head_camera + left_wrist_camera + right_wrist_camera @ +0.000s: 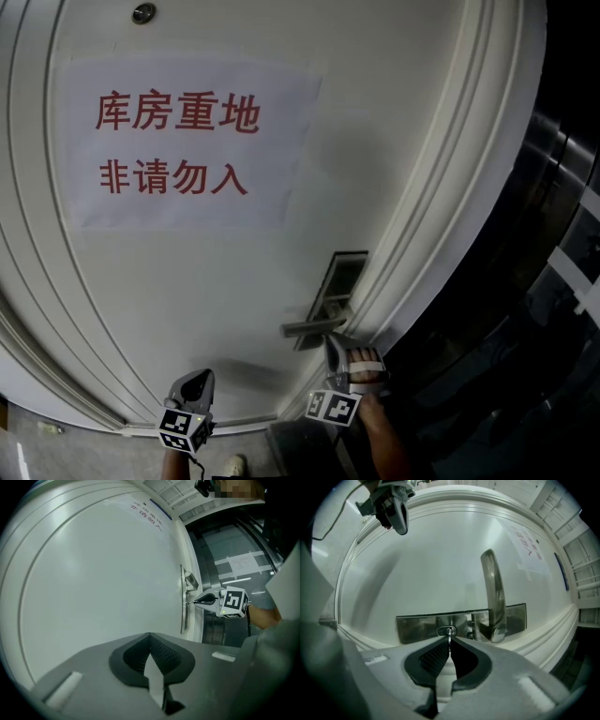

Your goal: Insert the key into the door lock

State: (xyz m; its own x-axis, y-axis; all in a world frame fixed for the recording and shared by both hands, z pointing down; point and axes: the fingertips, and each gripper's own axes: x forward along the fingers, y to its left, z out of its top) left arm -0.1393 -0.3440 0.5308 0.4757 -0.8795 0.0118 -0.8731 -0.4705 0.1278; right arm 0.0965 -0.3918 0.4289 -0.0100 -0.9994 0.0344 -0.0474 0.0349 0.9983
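A steel lock plate (417, 625) sits on the white door (234, 281), with the keyhole (446, 631) in its middle and a lever handle (493, 592) beside it. My right gripper (449, 641) is shut on a thin metal key (449, 636), whose tip is at the keyhole. In the left gripper view the right gripper (200, 601) holds the key (191, 602) level against the lock plate (182, 597). In the head view it (336, 349) sits just below the handle (314, 326). My left gripper (150, 637) is shut on nothing, away from the lock and facing the bare door panel.
A paper sign (183, 145) with red characters is stuck high on the door. The moulded door frame (441, 216) runs along the right, with dark glass panels (553, 281) beyond it. A person's shoe (235, 464) shows on the floor below.
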